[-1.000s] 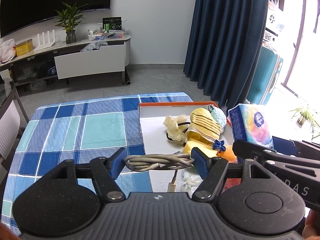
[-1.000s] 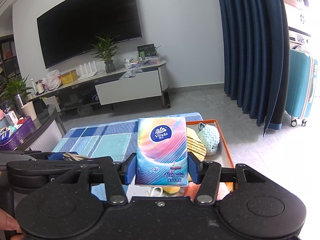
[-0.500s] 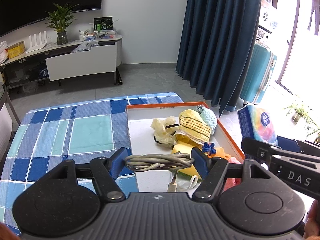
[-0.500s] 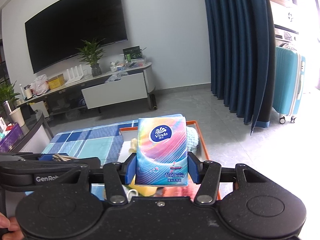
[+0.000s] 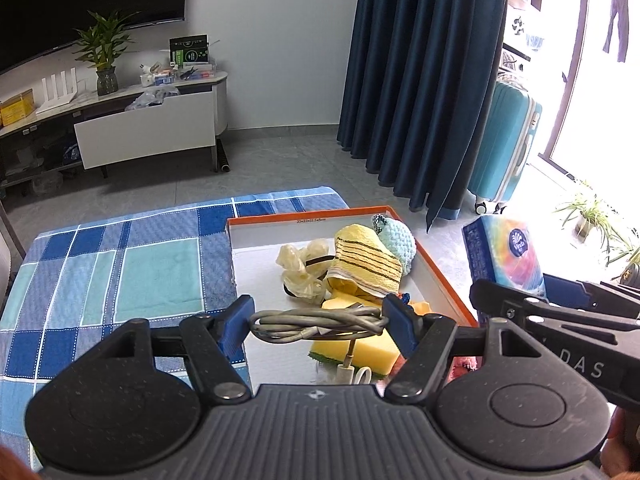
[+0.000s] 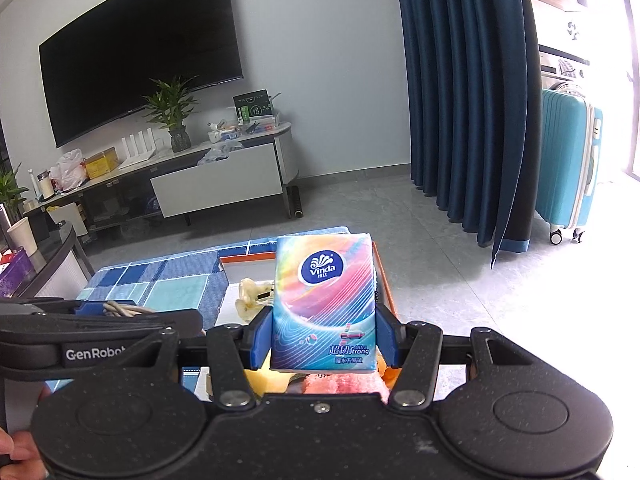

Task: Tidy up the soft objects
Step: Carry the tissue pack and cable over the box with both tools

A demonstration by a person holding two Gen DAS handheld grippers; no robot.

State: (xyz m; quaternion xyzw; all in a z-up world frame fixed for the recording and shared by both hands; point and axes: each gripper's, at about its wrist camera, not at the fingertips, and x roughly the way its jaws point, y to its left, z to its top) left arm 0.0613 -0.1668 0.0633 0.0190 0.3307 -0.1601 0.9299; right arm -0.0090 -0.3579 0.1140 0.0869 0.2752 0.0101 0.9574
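My left gripper (image 5: pixel 318 322) is shut on a coiled grey cable (image 5: pixel 316 322) and holds it above the near end of an orange-rimmed white tray (image 5: pixel 304 220). The tray holds a yellow striped cloth (image 5: pixel 366 260), a teal knitted item (image 5: pixel 394 238), a cream plastic bag (image 5: pixel 300 268) and a yellow sponge (image 5: pixel 360 350). My right gripper (image 6: pixel 322 334) is shut on a colourful Vinda tissue pack (image 6: pixel 324 300), held upright above the tray's right side; the pack also shows in the left wrist view (image 5: pixel 504 256).
The tray lies on a blue checked tablecloth (image 5: pixel 120 264). Something pink (image 6: pixel 340 384) lies below the tissue pack. Beyond the table are a TV cabinet (image 6: pixel 216 180), dark blue curtains (image 6: pixel 464 80) and a teal suitcase (image 6: pixel 568 168).
Both grippers have risen and drawn back from the tray, still holding the cable and the tissue pack. The right gripper has shifted further right of the tray.
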